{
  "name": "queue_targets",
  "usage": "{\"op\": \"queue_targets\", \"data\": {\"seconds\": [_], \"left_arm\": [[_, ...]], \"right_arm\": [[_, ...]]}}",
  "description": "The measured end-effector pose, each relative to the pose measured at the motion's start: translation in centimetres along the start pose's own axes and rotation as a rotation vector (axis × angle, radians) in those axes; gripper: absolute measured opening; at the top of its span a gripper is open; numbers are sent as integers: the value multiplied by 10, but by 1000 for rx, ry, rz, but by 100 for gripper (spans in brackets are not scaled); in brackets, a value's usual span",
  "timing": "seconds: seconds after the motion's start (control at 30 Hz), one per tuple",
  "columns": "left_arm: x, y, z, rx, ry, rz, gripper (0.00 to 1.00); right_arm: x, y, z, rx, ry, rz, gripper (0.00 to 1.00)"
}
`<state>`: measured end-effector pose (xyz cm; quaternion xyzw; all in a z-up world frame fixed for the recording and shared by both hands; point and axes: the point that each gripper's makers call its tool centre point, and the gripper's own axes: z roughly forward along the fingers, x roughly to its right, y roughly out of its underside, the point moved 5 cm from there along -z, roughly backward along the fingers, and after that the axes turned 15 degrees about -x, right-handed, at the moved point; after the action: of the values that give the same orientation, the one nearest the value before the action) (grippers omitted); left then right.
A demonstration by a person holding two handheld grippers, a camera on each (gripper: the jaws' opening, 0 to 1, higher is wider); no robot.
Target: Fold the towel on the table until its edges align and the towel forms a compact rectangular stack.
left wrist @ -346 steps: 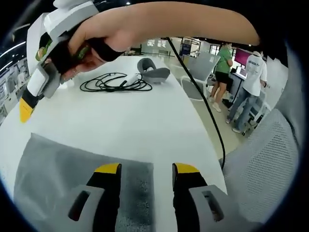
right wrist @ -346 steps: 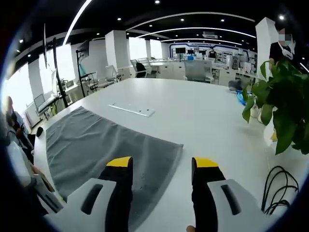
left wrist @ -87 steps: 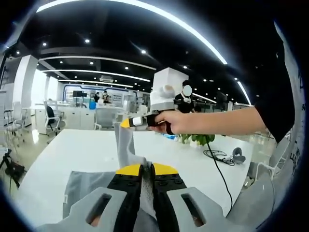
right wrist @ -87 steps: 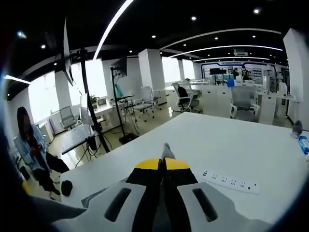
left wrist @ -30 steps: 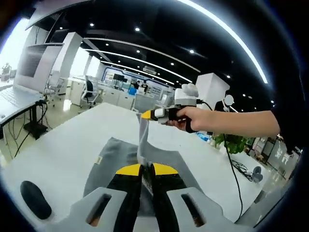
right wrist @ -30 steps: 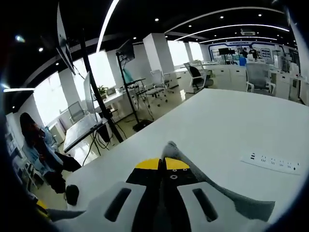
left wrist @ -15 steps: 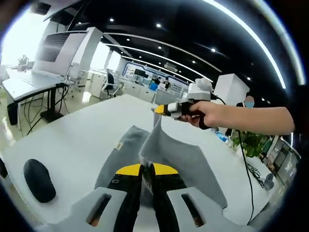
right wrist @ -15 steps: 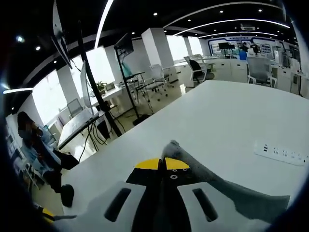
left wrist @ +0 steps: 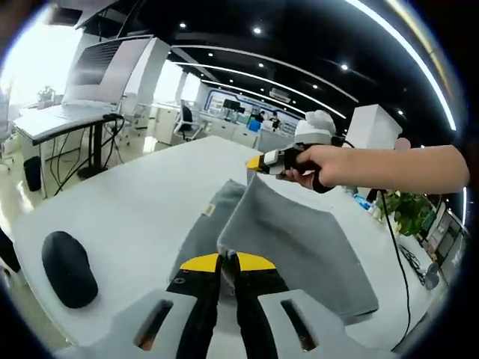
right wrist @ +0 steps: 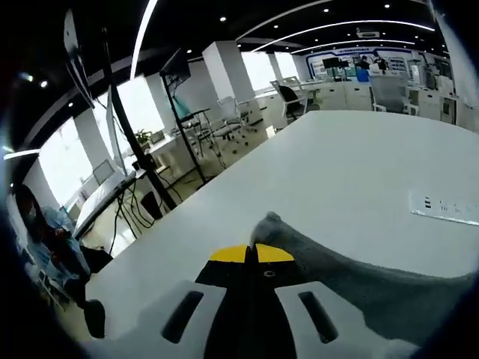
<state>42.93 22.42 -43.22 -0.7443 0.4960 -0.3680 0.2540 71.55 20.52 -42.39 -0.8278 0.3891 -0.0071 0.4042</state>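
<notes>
- Two corners pinched: left hand-held gripper, jaws closed on the grey towel; right hand-held gripper clamped on the other corner, seen at far right in the left gripper view
- Towel mostly lies on the white worktop, lifted edge carried over it
- Judgement: keep both corners level and taut, lower them onto the far edge together so edges meet
- Compared with half a second ago, the raised flap sits lower and flatter; the black mouse looms nearer
</notes>
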Motion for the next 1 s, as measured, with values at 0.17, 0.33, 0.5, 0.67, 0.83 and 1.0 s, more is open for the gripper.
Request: {"op": "queue_targets", "data": {"seconds": [0.17, 0.33, 0.5, 0.67, 0.83, 1.0], "left_arm": [[-3, 4, 7, -15, -3, 13, 7], [-9, 9, 12, -10, -24, -25, 6], [-14, 13, 17, 5, -58, -73, 6], [-15, 13, 22, -14, -53, -85, 7], [-19, 18, 24, -53, -109, -30, 7], [-20, 12, 22, -47, -137, -9, 8]], "right_arm": [[0, 10, 18, -9, 16, 16, 0], [2, 17, 27, -11, 35, 17, 0], [10, 18, 41, -13, 42, 70, 0], [10, 22, 47, -21, 36, 55, 0], [8, 26, 47, -40, 33, -4, 1], [8, 22, 52, -34, 11, -50, 7]]}}
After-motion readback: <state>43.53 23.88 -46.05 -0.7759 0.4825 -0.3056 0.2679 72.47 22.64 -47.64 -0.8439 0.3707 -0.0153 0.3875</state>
